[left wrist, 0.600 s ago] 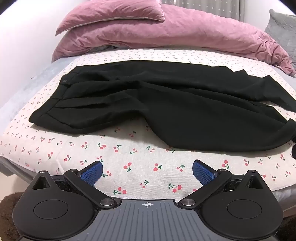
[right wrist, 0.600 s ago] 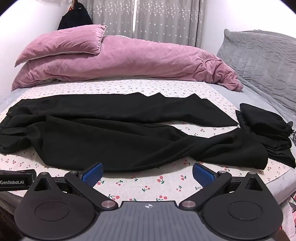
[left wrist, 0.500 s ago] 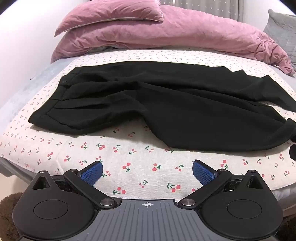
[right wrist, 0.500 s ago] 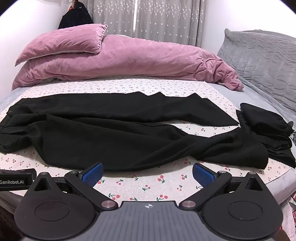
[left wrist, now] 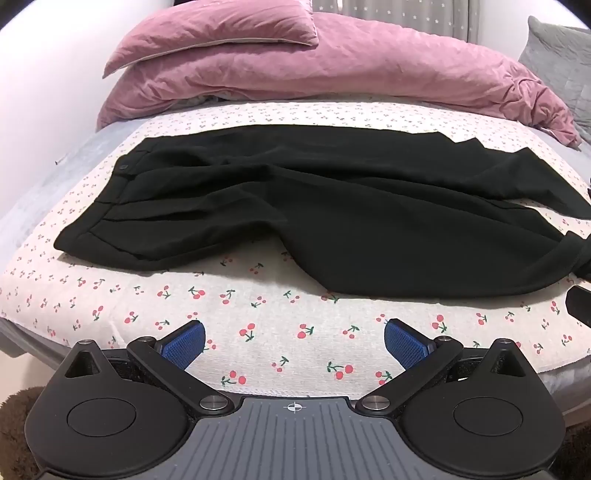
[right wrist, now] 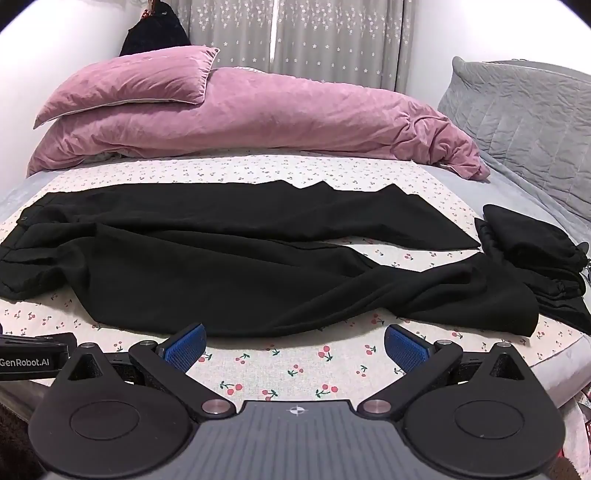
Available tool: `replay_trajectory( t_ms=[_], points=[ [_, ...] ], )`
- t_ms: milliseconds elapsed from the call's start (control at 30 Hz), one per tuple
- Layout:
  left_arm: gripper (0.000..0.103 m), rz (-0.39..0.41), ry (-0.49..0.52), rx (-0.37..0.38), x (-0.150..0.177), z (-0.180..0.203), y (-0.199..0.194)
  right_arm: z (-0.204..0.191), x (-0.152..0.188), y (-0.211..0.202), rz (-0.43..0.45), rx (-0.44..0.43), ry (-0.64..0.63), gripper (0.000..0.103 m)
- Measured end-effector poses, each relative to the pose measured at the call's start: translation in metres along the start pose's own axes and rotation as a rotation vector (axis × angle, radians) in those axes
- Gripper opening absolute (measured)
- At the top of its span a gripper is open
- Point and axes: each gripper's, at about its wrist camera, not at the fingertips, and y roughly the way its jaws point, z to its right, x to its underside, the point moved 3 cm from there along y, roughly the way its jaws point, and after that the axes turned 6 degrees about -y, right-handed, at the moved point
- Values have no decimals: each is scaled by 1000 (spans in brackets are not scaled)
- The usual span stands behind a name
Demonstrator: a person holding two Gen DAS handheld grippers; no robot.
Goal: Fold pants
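Pants lie spread lengthwise across the bed, unfolded. We hold our left gripper and right gripper spread wide, empty, at the near edge.

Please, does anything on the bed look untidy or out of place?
Yes. The black pants lie unevenly: the near leg is twisted and bunched toward its cuff, while the far leg lies flat. Nothing looks spilled or damaged.

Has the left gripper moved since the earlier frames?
Yes. The left gripper has eased toward the bed: the pants and the pink pillow sit slightly lower in its view.
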Motion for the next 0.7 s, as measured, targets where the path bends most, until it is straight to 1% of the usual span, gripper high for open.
replay_trajectory(
  t_ms=[700],
  points=[
    [103,-3,5,5,0,-2,3,3,1,8,-10,-2,-6,103]
  ],
)
